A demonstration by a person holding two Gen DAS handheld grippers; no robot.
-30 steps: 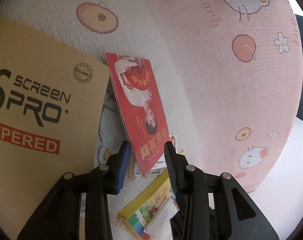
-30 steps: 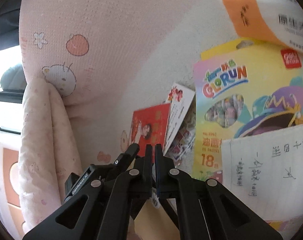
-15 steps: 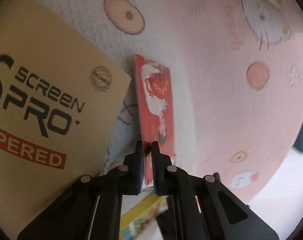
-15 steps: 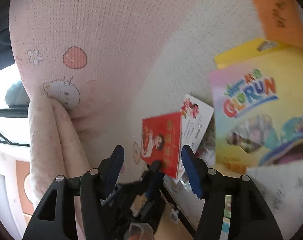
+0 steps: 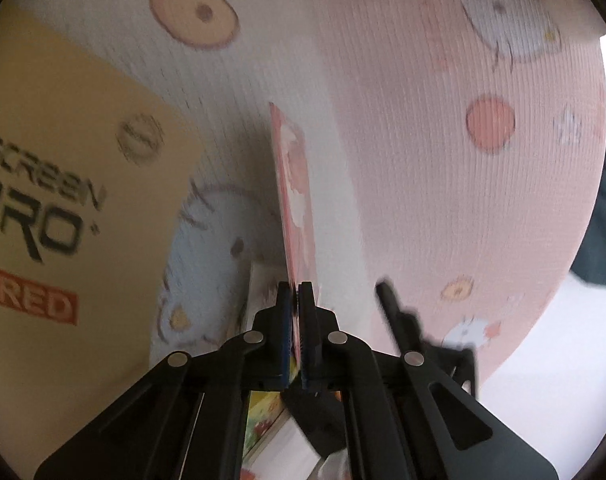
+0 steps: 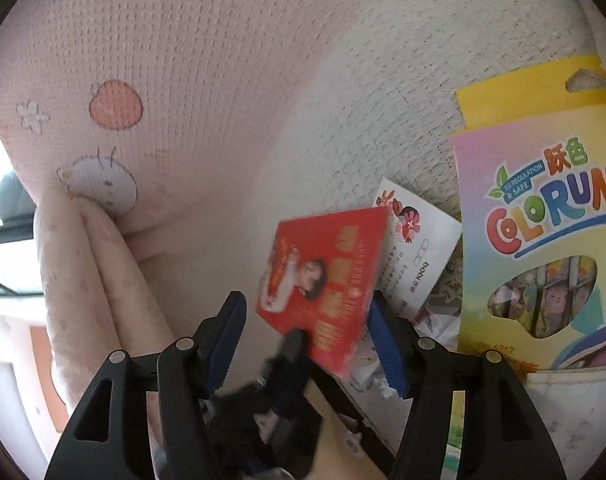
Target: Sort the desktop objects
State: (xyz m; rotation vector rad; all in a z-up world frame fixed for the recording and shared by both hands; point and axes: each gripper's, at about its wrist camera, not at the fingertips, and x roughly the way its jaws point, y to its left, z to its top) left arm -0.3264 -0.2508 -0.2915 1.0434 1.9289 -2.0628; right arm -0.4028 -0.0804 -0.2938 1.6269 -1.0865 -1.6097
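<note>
Two grippers here, mid hand-off I'd guess. Left gripper (image 5: 295, 300) is pinching the red booklet (image 6: 323, 276) edge-on and holding it up off the cartoon-print cloth (image 5: 403, 140). Right gripper (image 6: 307, 328) has its fingers spread, nothing gripped. A second ago it was the reverse: left open around the booklet, right closed. Next move probably means carrying it to a pile, maybe by the crayon box (image 6: 543, 240).
</note>
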